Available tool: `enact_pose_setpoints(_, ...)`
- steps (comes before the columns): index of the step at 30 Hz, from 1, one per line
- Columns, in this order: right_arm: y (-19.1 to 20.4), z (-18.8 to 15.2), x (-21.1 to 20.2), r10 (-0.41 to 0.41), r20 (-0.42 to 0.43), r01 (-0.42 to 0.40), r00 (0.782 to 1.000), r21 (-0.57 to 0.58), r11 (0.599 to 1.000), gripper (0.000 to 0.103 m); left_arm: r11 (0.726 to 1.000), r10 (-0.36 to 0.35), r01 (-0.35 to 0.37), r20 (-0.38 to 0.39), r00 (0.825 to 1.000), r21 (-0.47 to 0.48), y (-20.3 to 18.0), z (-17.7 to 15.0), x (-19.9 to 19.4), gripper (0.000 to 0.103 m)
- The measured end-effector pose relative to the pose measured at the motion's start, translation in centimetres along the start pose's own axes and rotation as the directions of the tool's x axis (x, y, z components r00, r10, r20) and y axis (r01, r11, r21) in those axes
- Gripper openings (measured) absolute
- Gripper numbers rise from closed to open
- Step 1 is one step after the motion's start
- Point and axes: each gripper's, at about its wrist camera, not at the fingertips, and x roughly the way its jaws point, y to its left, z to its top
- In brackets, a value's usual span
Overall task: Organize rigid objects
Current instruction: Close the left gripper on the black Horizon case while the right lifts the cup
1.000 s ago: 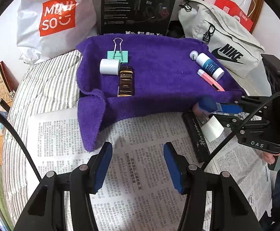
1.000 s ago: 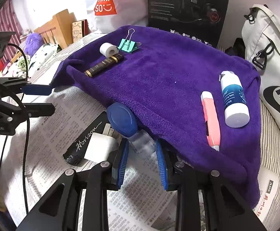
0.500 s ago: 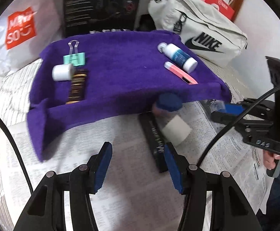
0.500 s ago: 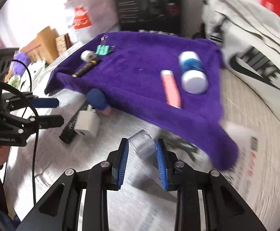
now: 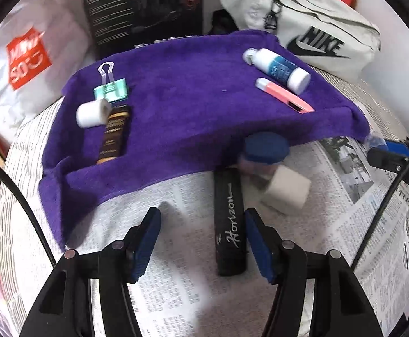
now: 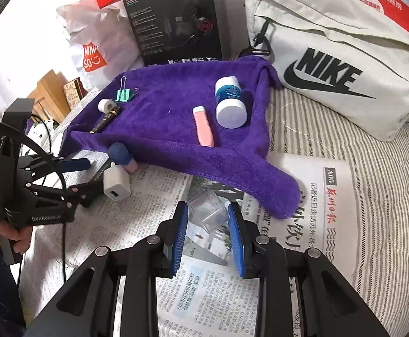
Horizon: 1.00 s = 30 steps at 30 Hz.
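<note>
Rigid objects for sorting are split between a purple towel (image 5: 193, 112) and the newspaper (image 5: 176, 252) spread over a striped bed. In the left wrist view, the towel fills the upper centre of the frame and carries two groups: at its left a green binder clip (image 5: 111, 91), a white tape roll (image 5: 91, 113) and a dark gold-lettered tube (image 5: 114, 134); at its right a white-and-blue bottle (image 5: 278, 68) beside a pink utility knife (image 5: 284, 98). This pairing suggests sorting by kind, the plush cloth keeping round items from rolling. At lower centre the left tongs (image 5: 201, 238) are opening with nothing pressed between the pads; a flat black case (image 5: 230, 224) lettered "Horizon" lies between them, close to the right pad, probably the next pick. A white charger block (image 5: 285, 191) and a blue-capped jar (image 5: 264, 151) rest just beyond, at the towel's edge. In the right wrist view, the right tongs (image 6: 207, 224) at lower centre grip a small clear plastic cup (image 6: 208, 210), thin-walled and easily deformed, held over the newsprint, likely for transfer to the towel in the upper centre. At the left edge of the frame a hand (image 6: 13, 238) holds the other tool.
</note>
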Motion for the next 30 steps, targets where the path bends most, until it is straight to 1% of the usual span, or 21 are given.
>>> enact_pose_setpoints(2, -0.3, 0.0, 0.0, -0.007, 0.001, 0.007, 1.0, 0.011, 1.0, 0.029, 1.0, 0.001, -0.001, 0.007, 1.0, -0.003, 0.2, -0.1, 0.0, 0.058)
enact_pose_setpoints(4, -0.7, -0.1, 0.0, -0.012, 0.0, 0.012, 1.0, 0.029, 1.0, 0.029, 1.0, -0.005, 0.005, 0.018, 1.0, 0.013, -0.1, 0.0, 0.0, 0.053)
enact_pose_setpoints(7, -1.0, -0.1, 0.0, -0.015, -0.002, 0.015, 1.0, 0.037, 0.999, 0.029, 0.999, -0.034, 0.032, 0.042, 0.999, 0.042, -0.5, 0.4, 0.1, 0.034)
enact_pose_setpoints(8, -1.2, -0.2, 0.0, -0.016, -0.002, 0.016, 1.0, 0.04, 0.999, 0.029, 0.998, -0.046, 0.044, 0.047, 0.998, 0.05, -0.6, 0.4, 0.1, 0.021)
enact_pose_setpoints(15, -1.7, -0.5, -0.6, -0.019, 0.008, 0.018, 1.0, 0.054, 0.998, 0.029, 0.995, -0.032, 0.029, 0.029, 0.999, 0.092, -1.1, -0.1, -0.5, 0.022)
enact_pose_setpoints(23, -1.5, -0.7, -0.6, -0.006, 0.009, 0.005, 1.0, 0.045, 0.999, 0.029, 0.996, -0.021, 0.02, 0.019, 1.0, 0.089, -0.9, -0.8, -1.0, 0.023)
enact_pose_setpoints(25, -1.2, -0.6, -0.4, 0.002, 0.002, -0.002, 1.0, 0.039, 0.999, 0.029, 0.996, -0.027, 0.024, 0.023, 0.999, 0.092, -0.9, -0.9, -1.0, 0.021)
enact_pose_setpoints(28, -0.6, -0.5, -0.3, 0.012, 0.001, -0.012, 1.0, 0.026, 1.0, 0.029, 0.996, -0.055, 0.054, 0.017, 0.998, 0.076, -0.6, -0.9, -1.1, 0.021)
enact_pose_setpoints(30, -0.1, -0.3, -0.4, 0.017, 0.005, -0.017, 1.0, 0.012, 1.0, 0.029, 0.996, -0.059, 0.058, 0.013, 0.998, 0.069, -0.4, -1.0, -1.2, 0.021)
